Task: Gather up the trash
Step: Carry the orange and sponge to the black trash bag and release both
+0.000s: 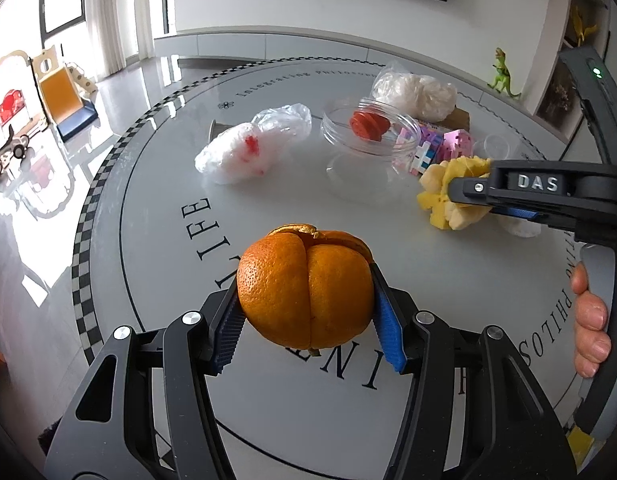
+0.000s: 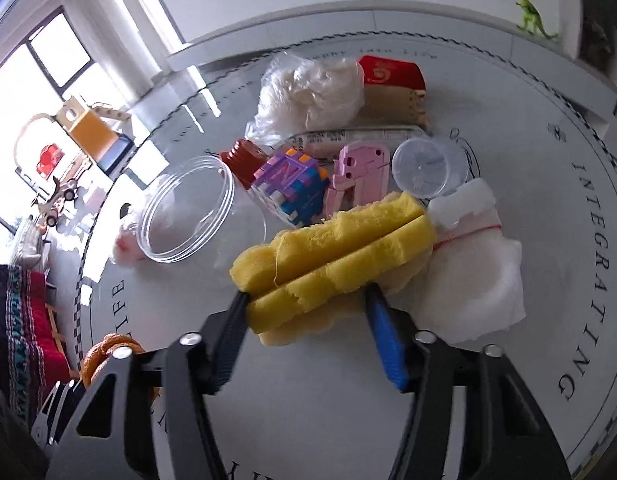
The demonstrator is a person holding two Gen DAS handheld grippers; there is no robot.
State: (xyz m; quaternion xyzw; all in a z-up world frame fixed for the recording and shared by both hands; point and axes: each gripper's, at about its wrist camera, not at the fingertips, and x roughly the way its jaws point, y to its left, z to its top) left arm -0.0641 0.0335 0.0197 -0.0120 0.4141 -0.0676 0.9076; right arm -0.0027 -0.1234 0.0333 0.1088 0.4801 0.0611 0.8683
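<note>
While my left gripper pinches the orange peel above the table's near edge, my right gripper clamps the yellow peel mid-table; both look light, soft, best squeezed gently across the middle.

Orange peel domed, lifted above table; yellow peel folded, lifted too.

Both wrist views look steeply down from close above the round surface, facing the far wall, sharing the clear jar and clutter.
</note>
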